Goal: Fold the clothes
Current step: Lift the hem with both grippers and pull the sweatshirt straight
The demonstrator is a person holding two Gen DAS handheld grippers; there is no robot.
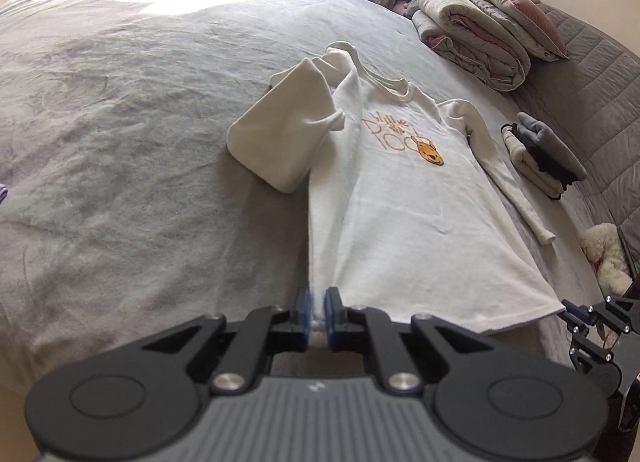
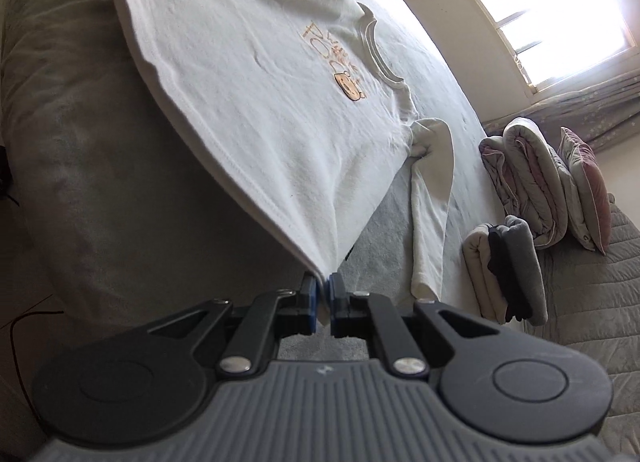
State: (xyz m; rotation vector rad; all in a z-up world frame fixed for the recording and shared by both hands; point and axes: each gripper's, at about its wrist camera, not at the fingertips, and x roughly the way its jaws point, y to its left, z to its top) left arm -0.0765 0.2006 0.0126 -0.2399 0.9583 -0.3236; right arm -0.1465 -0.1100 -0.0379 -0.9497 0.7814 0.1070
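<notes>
Shirt [image 1: 400, 197] first: it's a white long-sleeve with an orange print [image 1: 404, 137] and a little bear face on the chest, lying front-up on a bed [image 1: 120, 121] with a grey cover. Neckline points toward the far side, hem is nearest the cameras.

Left tool [image 1: 318, 310] is pinching the hem at the shirt's left corner, blue pads squeezed together with white fabric between them. Right tool [image 2: 323, 304] is doing the same at the other hem corner, clamped on the cloth. In the right wrist view the hem edge is lifted off the bed and stretched tight between the two corners, you can see shadow under it. The right tool also pokes into the left wrist view at the lower right edge.

Left sleeve [image 1: 280, 137] is folded over into a bunched slab beside the body, partly on top of the shoulder. Right sleeve [image 2: 430, 213] lies long and mostly straight along the side of the shirt, cuff toward the hem end.

Off to the right there's a small stack of folded clothes [image 2: 508, 270], white, black and grey, near the right sleeve but not touching. Beyond it a rolled quilt [image 2: 524, 177] and a pink pillow [image 2: 586, 189]. A white plush toy [image 1: 604, 258] sits at the bed's right edge. Bright window [image 2: 548, 5] in the background.
</notes>
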